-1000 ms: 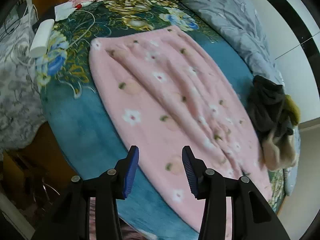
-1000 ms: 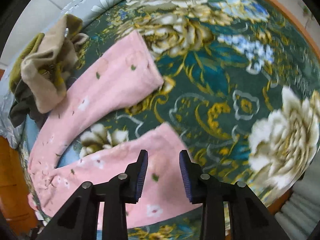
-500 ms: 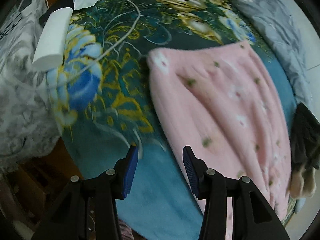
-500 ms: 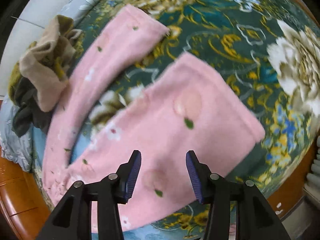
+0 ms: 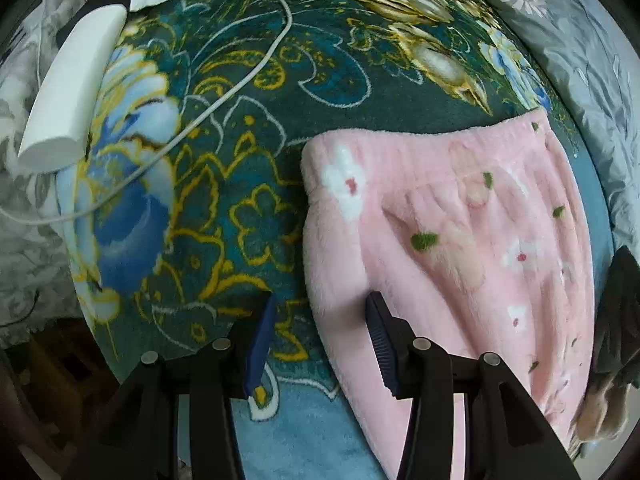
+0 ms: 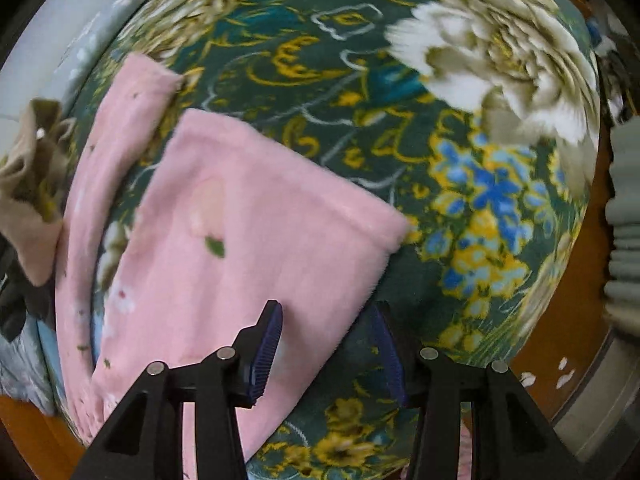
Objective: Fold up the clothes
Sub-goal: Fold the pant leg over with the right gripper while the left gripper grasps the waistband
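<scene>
We find pink fleece trousers [image 5: 460, 232] spread flat on bed blanket [image 5: 224, 184]. Left tool [image 5: 320, 344] agape, empty, straddling waistband corner; right tool [image 6: 328, 352] agape, empty, over hem [image 6: 304, 184]. Risk: pinching blanket along with fleece; charger cable [image 5: 224, 96] nearby could snag.

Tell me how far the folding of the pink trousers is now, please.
Done: the pink fleece trousers lie spread flat on the floral blanket, with no fold visible. In hand: the left gripper is open at the waistband side edge, the right gripper open at a leg hem; neither grips yet. Left: every fold, then the crumpled clothes pile.
</scene>
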### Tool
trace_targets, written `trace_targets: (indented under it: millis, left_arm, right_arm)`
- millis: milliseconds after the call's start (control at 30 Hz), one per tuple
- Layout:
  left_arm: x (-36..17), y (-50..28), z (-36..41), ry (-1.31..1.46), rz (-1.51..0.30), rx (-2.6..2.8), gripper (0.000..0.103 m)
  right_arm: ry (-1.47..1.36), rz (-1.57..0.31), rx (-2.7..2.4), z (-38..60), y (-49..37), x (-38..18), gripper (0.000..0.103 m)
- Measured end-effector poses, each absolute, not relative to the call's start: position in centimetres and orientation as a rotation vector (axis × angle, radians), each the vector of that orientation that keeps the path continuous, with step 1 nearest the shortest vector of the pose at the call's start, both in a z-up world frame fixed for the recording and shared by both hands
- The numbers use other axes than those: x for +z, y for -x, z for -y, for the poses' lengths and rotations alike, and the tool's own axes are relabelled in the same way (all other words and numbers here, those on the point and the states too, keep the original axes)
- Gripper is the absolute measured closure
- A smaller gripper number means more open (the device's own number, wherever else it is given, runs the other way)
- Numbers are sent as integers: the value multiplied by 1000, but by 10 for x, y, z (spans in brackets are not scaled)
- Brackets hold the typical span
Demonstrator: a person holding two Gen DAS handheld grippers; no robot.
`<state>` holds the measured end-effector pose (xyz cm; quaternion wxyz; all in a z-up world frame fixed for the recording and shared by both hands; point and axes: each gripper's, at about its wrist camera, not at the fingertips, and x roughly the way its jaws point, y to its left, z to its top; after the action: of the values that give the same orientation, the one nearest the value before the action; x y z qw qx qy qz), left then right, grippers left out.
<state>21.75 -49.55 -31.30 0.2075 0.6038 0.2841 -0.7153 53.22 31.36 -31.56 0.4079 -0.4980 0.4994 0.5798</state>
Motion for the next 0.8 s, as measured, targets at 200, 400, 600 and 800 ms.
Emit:
trace_targets:
  millis: [200, 400, 600, 800]
  left_arm:
    - [-314, -215, 501, -1668, -819, -1997, 56]
    - [-314, -206, 515, -1649, -912, -1998, 73]
    - [-297, -193, 522, -1670, -940, -2013, 97]
    - [-263, -176, 529, -1706, -1076, -2034, 98]
  right_arm:
    - [1205, -1356, 1440, -312, -527, -326, 91]
    - [1158, -1384, 1400, -315, -508, -304, 96]
    - [1099, -1380, 1420, -318, -483, -262, 97]
    - [960, -1395, 1476, -327, -453, -206, 97]
